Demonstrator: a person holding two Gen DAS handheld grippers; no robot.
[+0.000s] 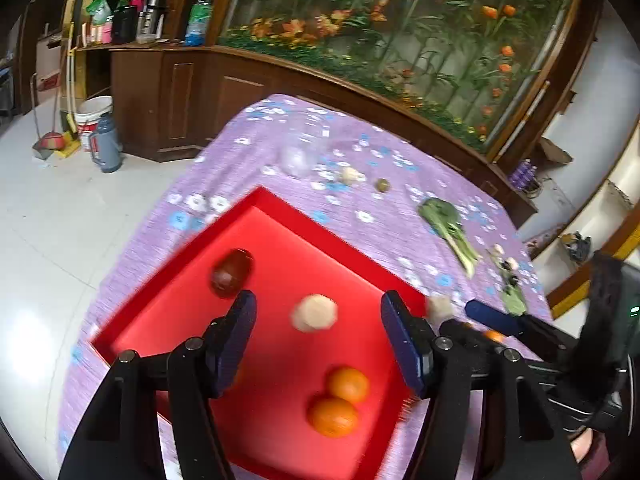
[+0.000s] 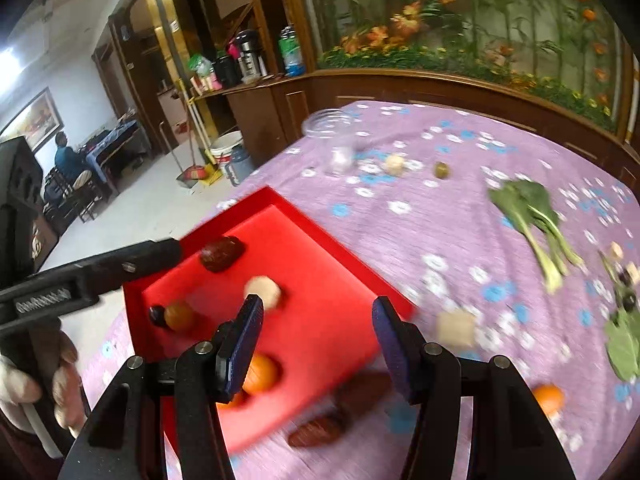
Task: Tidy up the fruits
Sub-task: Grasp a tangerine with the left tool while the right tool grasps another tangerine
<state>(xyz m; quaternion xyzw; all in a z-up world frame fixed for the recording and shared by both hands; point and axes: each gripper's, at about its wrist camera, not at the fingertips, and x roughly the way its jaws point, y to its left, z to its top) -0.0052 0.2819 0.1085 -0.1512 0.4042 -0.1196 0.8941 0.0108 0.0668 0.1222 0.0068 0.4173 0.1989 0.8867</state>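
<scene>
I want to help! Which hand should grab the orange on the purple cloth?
Right, probably. The orange lies near the open right gripper; the left gripper hangs over the red tray.

Purple floral tablecloth (image 2: 460, 240), clear glass jar (image 2: 332, 140), leafy green vegetable (image 2: 528, 208), white bucket (image 1: 94, 114), grey thermos (image 1: 106, 144)

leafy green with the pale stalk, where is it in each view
Left wrist view: the leafy green lies on the purple cloth, right of centre, beyond the red tray's far edge.
Right wrist view: the same green lies at the right, stalk pointing toward the camera.
Shared landmark: the small olive-green fruit sits on the cloth just left of the leaves in both.
</scene>
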